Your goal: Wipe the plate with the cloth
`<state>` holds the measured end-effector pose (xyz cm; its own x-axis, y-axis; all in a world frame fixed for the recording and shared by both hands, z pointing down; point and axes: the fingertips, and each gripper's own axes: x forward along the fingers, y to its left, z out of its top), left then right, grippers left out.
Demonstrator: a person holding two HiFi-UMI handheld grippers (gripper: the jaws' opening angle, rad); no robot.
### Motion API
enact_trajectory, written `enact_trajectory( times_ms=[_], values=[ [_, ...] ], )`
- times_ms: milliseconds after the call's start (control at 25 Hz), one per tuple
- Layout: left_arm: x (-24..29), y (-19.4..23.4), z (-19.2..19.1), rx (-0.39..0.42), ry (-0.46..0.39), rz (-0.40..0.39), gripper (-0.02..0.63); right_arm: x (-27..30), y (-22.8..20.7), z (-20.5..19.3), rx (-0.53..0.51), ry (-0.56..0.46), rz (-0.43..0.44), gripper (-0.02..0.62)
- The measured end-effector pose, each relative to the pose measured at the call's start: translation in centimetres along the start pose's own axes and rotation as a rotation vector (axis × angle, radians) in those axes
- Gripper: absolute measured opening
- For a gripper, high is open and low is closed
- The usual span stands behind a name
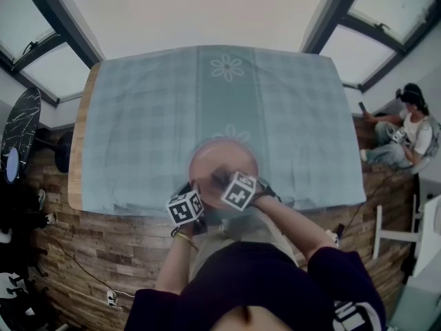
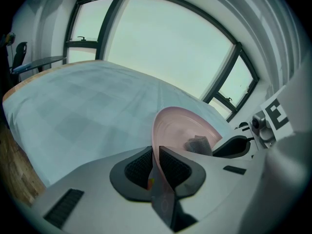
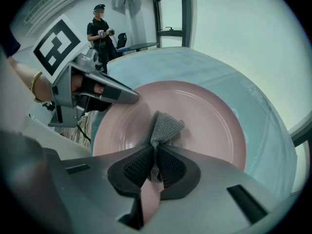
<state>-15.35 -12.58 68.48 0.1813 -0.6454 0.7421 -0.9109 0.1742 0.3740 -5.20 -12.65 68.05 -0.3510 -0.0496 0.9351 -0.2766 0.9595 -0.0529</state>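
Pink plate [image 1: 224, 158] sits mid front edge of table [image 1: 74, 164], on checked tablecloth [image 1: 138, 116]. L gripper [image 2: 156, 162] clamped on its near rim. R gripper [image 3: 156, 162] pinches grey cloth [image 3: 164, 126] on the plate, near L. Person [image 1: 408, 131] sits beyond table's right edge.

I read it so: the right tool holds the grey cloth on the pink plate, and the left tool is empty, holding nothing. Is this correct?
Not quite. The left tool is not empty: it is shut on the rim of the pink plate, as the left gripper view shows. The rest stands: the right tool holds the grey cloth on the plate.
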Motion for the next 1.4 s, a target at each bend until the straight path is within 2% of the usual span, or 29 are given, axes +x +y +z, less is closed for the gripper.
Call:
enact_trajectory(
  times_ms=[440, 920, 1080, 1200, 1400],
  values=[
    [0.0, 0.1, 0.0, -0.006, -0.004, 0.002, 0.051, -0.3, 3.3, -0.9, -0.054, 0.022, 0.064, 0.032],
    [-0.1, 0.0, -0.1, -0.02, -0.009, 0.01, 0.051, -0.9, 4.9, -1.6, -0.06, 0.023, 0.122, 0.032],
    [-0.2, -0.1, -0.1, -0.024, -0.008, 0.011, 0.051, -1.6, 4.5, -1.2, -0.06, -0.002, 0.112, 0.032],
    [-0.2, 0.0, -0.1, -0.025, -0.01, 0.01, 0.051, -2.0, 3.6, -1.2, -0.024, -0.022, 0.096, 0.032],
    [-0.1, 0.1, -0.1, -0.024, -0.01, 0.007, 0.051, -3.0, 0.1, -0.9, 0.015, -0.044, 0.012, 0.032]
  ],
)
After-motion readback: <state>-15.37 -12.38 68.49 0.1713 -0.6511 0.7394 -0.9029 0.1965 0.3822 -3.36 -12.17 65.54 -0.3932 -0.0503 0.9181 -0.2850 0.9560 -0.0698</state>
